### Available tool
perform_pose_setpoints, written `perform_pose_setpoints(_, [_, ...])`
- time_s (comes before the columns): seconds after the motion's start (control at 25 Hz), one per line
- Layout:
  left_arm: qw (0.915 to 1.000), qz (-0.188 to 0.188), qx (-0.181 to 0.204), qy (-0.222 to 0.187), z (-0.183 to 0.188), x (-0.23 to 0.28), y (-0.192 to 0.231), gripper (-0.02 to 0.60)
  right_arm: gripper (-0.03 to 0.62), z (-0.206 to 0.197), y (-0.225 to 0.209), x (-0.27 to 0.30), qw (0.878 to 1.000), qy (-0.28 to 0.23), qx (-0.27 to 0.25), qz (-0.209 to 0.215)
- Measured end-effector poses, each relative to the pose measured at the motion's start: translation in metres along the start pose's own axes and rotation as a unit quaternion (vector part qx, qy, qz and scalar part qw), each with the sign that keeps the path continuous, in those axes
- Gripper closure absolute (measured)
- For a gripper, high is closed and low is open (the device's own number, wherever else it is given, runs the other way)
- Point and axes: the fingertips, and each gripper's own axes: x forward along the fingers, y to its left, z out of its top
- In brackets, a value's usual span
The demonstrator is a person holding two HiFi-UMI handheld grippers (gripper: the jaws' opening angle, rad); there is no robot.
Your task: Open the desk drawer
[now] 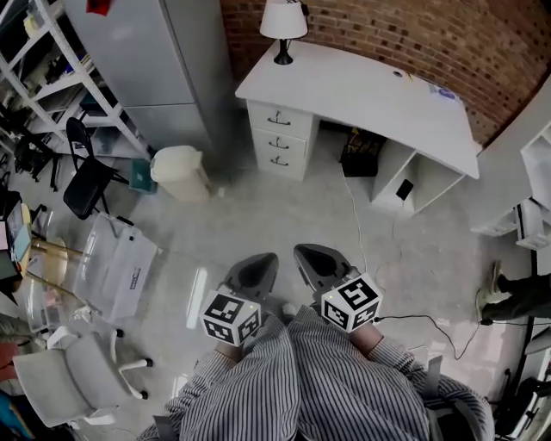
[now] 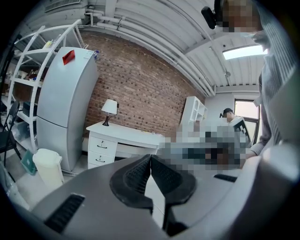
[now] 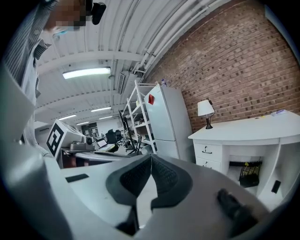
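The white desk [image 1: 379,95] stands against the brick wall, several steps ahead of me. Its stack of three drawers [image 1: 280,138] is at the left end, all closed, under a table lamp [image 1: 283,24]. My left gripper [image 1: 265,258] and right gripper [image 1: 303,251] are held side by side low in the head view, far from the desk. Both are shut with nothing between the pads. In the left gripper view the drawers [image 2: 101,152] lie beyond the gripper [image 2: 151,157]. In the right gripper view the drawers [image 3: 208,155] sit right of the gripper [image 3: 151,157].
A grey fridge [image 1: 155,60] and a white bin [image 1: 179,172] stand left of the desk. Shelving [image 1: 47,69], a black chair [image 1: 86,181] and a white office chair [image 1: 69,379] line the left side. A cable [image 1: 413,319] crosses the floor at right, near a person's foot [image 1: 516,293].
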Motion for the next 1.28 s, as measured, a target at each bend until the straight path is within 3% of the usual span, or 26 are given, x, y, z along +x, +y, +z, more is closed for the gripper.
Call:
perform_pose_setpoints(0.36, [0.9998, -0.008, 0.001, 0.018, 0.014, 0.054, 0.059, 0.568, 0.577, 0.006, -0.048, 0.058, 1.0, 0.005, 0.014, -0.016])
perform_pose_setpoints(0.92, [0.9964, -0.069, 0.034, 0.037, 0.112, 0.14, 0.208, 0.568, 0.577, 0.085, -0.13, 0.212, 0.996, -0.027, 0.031, -0.076])
perform_pose_setpoints(1.28, [0.994, -0.094, 0.029, 0.048, 0.134, 0.165, 0.289, 0.568, 0.577, 0.103, -0.155, 0.29, 0.993, -0.036, 0.041, -0.107])
